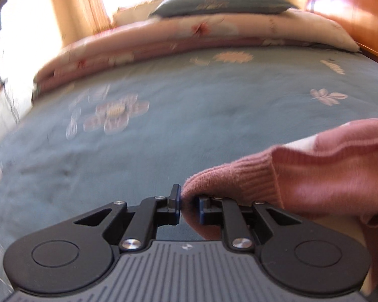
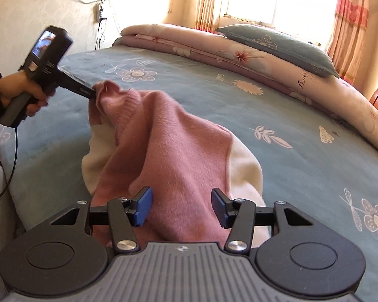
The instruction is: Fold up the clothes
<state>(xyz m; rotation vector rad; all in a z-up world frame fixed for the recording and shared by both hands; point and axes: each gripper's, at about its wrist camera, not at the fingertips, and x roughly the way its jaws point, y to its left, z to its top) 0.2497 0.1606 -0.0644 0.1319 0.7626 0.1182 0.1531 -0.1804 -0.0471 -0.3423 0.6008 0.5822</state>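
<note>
While a pink and cream sweater (image 2: 179, 151) lies heaped on the near part of a bed covered by a blue-grey flowered bedspread (image 2: 277, 105), a person works on it with a handheld gripper in each hand. The left gripper (image 1: 187, 206) has its jaws drawn close together on a ribbed pink edge of the sweater, the cloth pinched between the blue pads. In the right wrist view that same tool shows to the left of the sweater, held by a hand (image 2: 25, 95) with a dark sleeve, and the pinched corner of the sweater is lifted off the bedspread towards it. A cable hangs down from the handle. The right gripper (image 2: 181, 206) hovers at the sweater's near end with its jaws about half open; pink fabric lies between and beneath its blue pads (image 2: 143, 206), but neither pad presses on the cloth. Beyond the sweater, along the far side of the bed, lies a folded pink floral quilt (image 2: 239, 52), and on top of the quilt rests a blue-grey pillow (image 2: 277, 42) with a flower pattern. Behind the pillow, striped curtains (image 2: 350, 17) hang beside a bright window. To the right of the quilt a glossy wooden headboard (image 1: 352, 12) rises.
</note>
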